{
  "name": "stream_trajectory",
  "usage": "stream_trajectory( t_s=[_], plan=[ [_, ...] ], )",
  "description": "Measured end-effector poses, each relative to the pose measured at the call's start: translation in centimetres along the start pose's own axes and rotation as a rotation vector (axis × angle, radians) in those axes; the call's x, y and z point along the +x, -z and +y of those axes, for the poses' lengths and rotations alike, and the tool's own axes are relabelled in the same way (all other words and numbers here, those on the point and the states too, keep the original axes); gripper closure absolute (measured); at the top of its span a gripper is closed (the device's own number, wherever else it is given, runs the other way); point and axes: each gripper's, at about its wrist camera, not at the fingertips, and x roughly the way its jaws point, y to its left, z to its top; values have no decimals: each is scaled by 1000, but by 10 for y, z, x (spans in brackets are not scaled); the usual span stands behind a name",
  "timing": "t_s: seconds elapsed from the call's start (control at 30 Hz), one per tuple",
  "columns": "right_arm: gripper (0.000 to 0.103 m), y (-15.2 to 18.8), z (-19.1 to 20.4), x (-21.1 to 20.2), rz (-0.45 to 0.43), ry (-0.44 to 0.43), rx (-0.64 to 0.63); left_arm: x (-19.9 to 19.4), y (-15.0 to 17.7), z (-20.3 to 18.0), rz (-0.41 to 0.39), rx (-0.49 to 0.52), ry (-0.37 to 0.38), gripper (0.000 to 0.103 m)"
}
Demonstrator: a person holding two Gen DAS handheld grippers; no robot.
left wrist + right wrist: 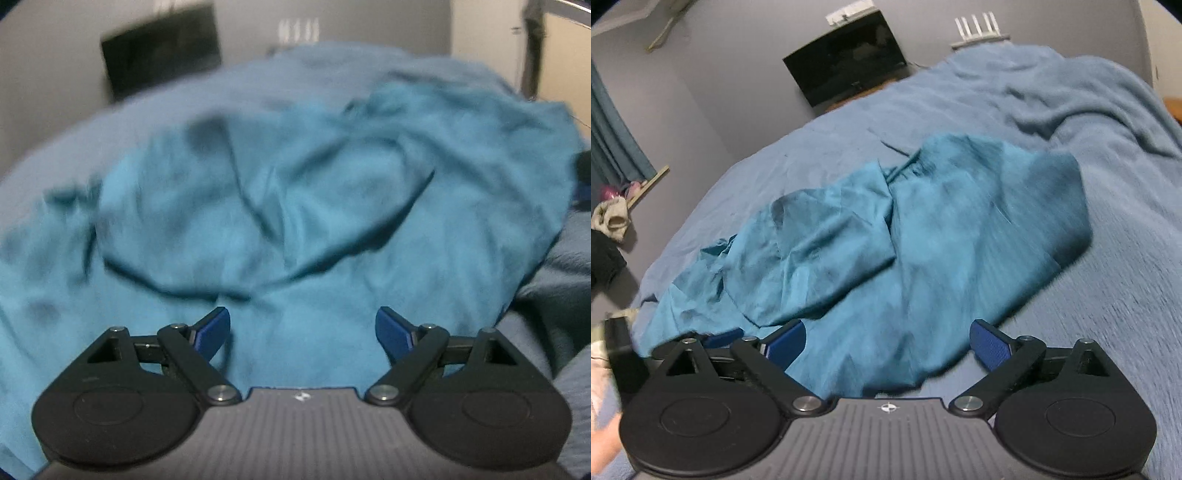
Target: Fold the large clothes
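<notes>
Crumpled teal garment seen spread on blue bedcover ahead of left gripper and right gripper, both held wide, nothing gripped.

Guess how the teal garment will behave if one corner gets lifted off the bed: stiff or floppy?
Probably floppy: the teal garment lies crumpled in soft overlapping folds, so a lifted corner should drape and drag the rest. Likely light, since the cloth looks thin. It may slide easily on the blue bedspread, bunching rather than staying flat.

The black left tool with blue-padded fingers hangs spread wide and empty, and the matching right tool gapes likewise, gripping nothing.
</notes>
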Motion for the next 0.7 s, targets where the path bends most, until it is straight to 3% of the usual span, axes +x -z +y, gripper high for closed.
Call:
stream_trajectory(
  t_s=[0.1, 0.27, 0.5, 0.57, 0.7],
  plan=[
    [6, 4, 0, 0, 14, 13, -11, 15, 7, 6, 44, -16, 1, 13],
    [6, 6, 2, 10, 82, 73, -32, 13, 11, 12, 31, -46, 23, 12],
    [0, 0, 18, 40, 208, 150, -166, 14, 7, 14, 30, -55, 32, 12],
    [5, -8, 13, 44, 158, 168, -153, 14, 7, 15, 28, -58, 36, 12],
    [12, -20, -12, 37, -28, 144, -7, 14, 8, 16, 20, -68, 45, 12]
  ],
)
